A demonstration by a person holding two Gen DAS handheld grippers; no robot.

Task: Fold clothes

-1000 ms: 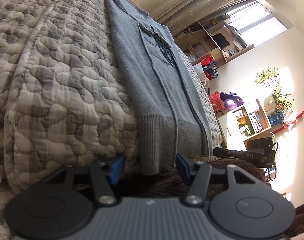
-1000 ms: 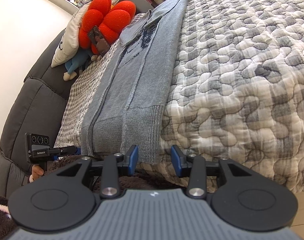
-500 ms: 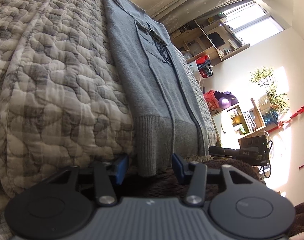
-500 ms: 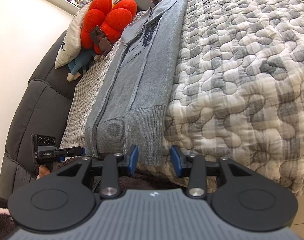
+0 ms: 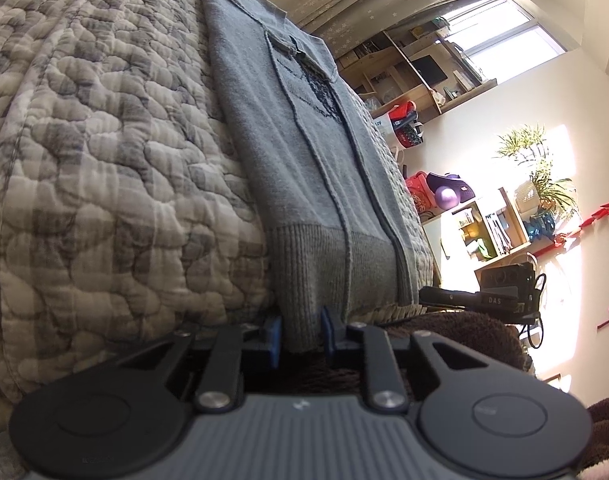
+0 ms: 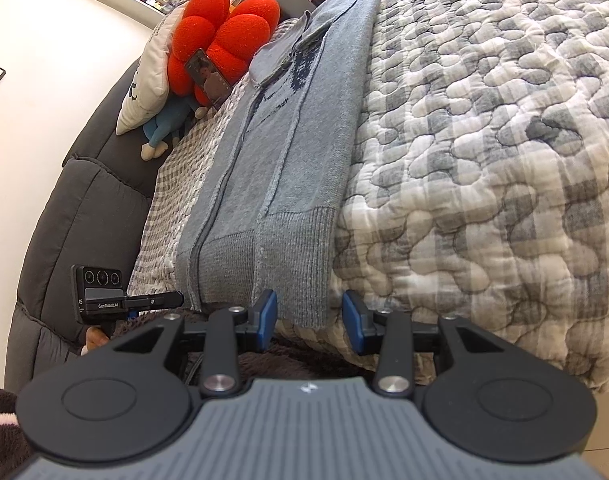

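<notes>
On the quilt [image 5: 104, 168], left claw [image 5: 302, 330] pinches the sweater [image 5: 304, 184] hem; right claw [image 6: 309, 316], gaping, straddles it; "GenRobot.AI" legible.

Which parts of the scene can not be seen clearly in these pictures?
- Left wrist view: whether the left tool truly pinches the sweater hem; the hem hides the pads.
- Right wrist view: the phone screen is too small to read.
- Both views: the sweater's far end is cut off by the frame edge.

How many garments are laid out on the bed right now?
1: a grey sweater lying lengthwise on the quilt, hem hanging over the near edge. Others could be out of view.
</notes>
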